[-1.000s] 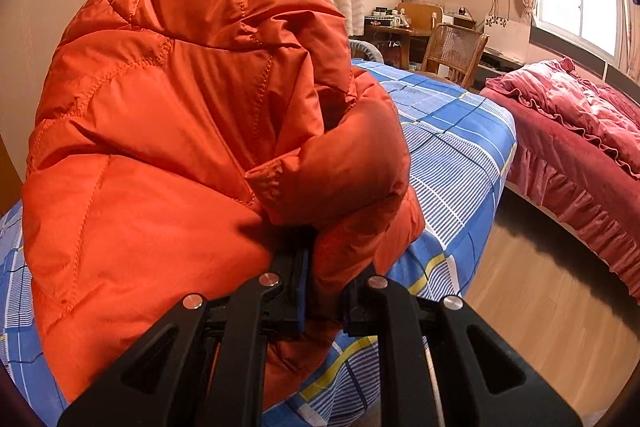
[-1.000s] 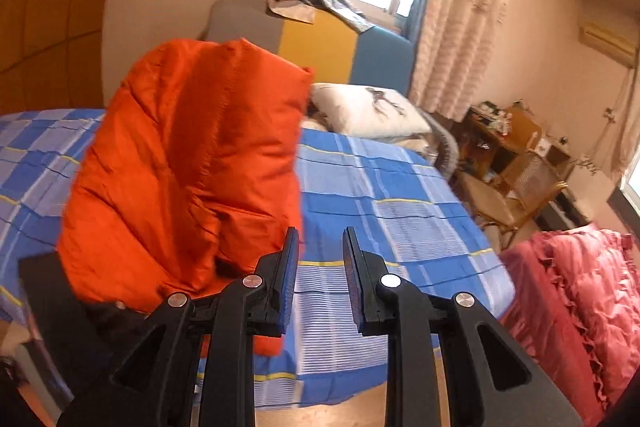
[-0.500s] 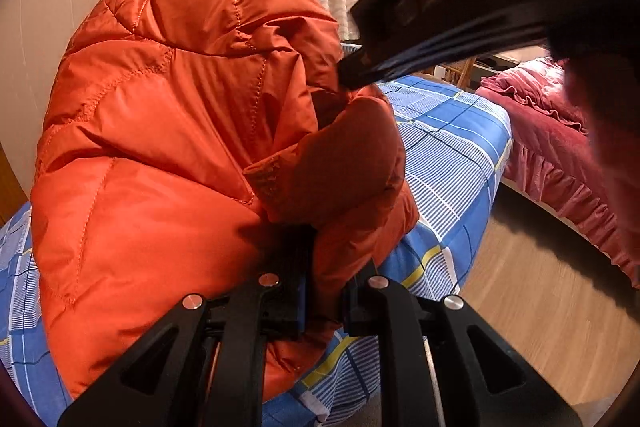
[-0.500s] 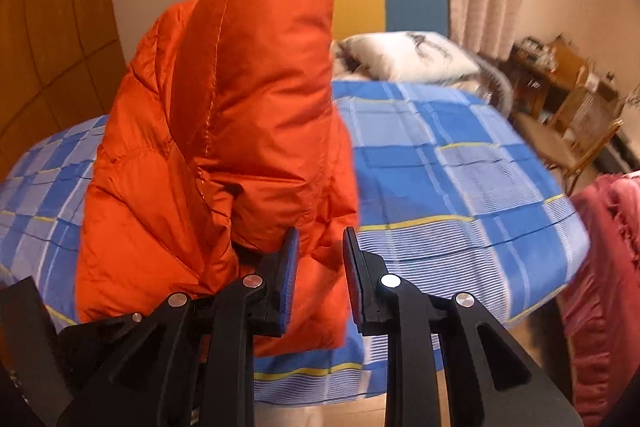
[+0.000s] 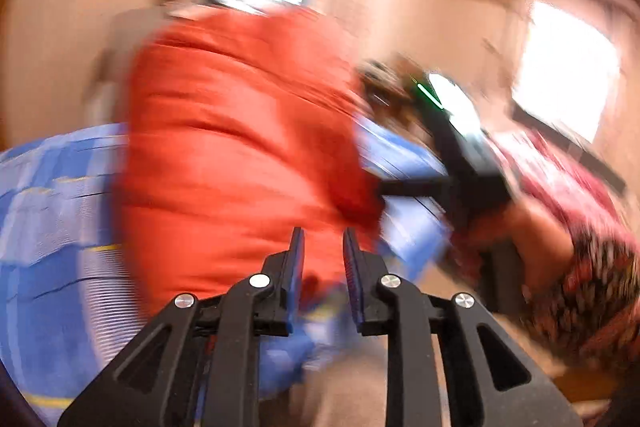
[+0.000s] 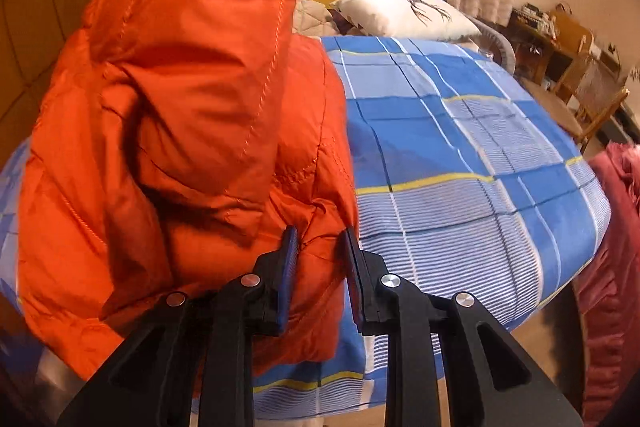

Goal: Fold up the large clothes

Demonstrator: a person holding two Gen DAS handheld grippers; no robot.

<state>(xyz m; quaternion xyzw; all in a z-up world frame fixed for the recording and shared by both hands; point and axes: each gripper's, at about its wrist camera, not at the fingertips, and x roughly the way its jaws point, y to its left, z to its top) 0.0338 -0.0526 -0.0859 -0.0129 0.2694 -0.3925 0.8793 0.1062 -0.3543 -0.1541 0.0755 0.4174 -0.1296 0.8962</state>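
My left claw (image 5: 320, 247) had just been opening and it stood released, with the orange jacket (image 5: 240, 147) in front of it, no longer between the pads. My right claw (image 6: 318, 243) was clenched on a fold of the jacket (image 6: 180, 107), which hung above the blue checked bed (image 6: 460, 167).

Left tool (image 5: 320, 251) jaws just opened, nothing between; right tool (image 6: 318, 247) narrowly parted.
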